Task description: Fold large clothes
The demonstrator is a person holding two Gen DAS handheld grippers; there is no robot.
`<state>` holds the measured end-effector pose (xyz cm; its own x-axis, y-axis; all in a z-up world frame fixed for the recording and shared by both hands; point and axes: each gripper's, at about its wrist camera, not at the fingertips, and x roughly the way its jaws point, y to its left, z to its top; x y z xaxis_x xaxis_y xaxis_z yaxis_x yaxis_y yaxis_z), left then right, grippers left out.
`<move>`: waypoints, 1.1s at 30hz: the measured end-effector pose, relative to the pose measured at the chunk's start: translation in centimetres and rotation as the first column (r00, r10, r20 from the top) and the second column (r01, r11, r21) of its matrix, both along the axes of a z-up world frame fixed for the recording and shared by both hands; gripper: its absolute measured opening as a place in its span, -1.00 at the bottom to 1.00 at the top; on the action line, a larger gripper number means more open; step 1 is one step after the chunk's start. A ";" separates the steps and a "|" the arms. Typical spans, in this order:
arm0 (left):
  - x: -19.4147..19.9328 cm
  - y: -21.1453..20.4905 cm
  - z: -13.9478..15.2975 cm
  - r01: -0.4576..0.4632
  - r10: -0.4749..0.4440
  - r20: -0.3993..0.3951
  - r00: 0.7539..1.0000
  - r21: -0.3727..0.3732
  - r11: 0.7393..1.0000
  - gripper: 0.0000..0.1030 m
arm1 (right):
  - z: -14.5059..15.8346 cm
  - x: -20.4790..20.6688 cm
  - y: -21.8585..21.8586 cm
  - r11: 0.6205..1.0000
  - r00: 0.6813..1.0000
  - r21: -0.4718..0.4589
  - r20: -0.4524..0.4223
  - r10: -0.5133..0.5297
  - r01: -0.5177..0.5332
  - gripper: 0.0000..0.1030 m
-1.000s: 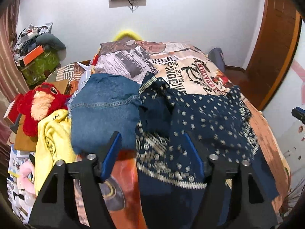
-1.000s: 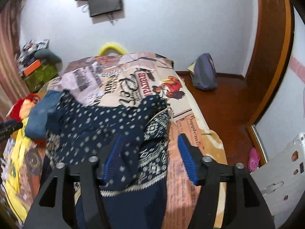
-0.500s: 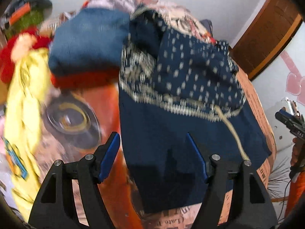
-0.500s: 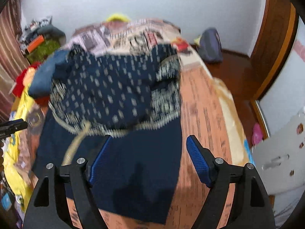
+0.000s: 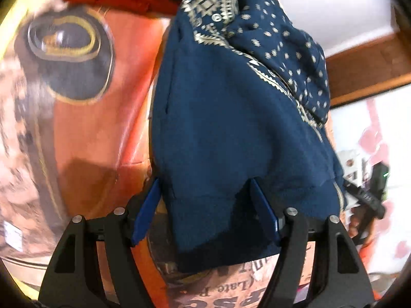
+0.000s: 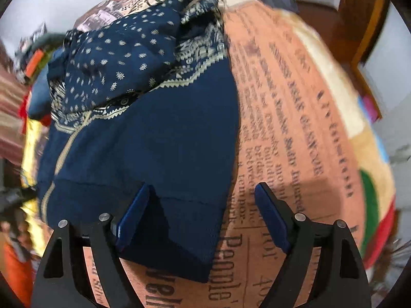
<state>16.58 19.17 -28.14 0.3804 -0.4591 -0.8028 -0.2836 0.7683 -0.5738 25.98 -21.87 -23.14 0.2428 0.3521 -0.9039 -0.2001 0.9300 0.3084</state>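
On the bed (image 6: 295, 118), the navy hoodie (image 5: 231, 133) lies flat with its ribbed hem toward me, and I bring the left gripper (image 5: 205, 213) over one hem corner and the right gripper (image 6: 203, 218) over the other, I think so that both corners can be taken together for the first fold. Both jaws stand apart with hem cloth between them but not pinched; the right jaws have just been opening. The plain lower body looks smooth, while the patterned hood is crumpled at the far end.
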 end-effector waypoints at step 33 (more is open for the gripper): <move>6.6 -2.6 17.5 -0.065 -0.070 0.427 0.902 0.292 0.954 -0.76 | 9.5 5.1 3.3 0.982 0.952 0.183 0.304 -0.022 -0.036 -0.84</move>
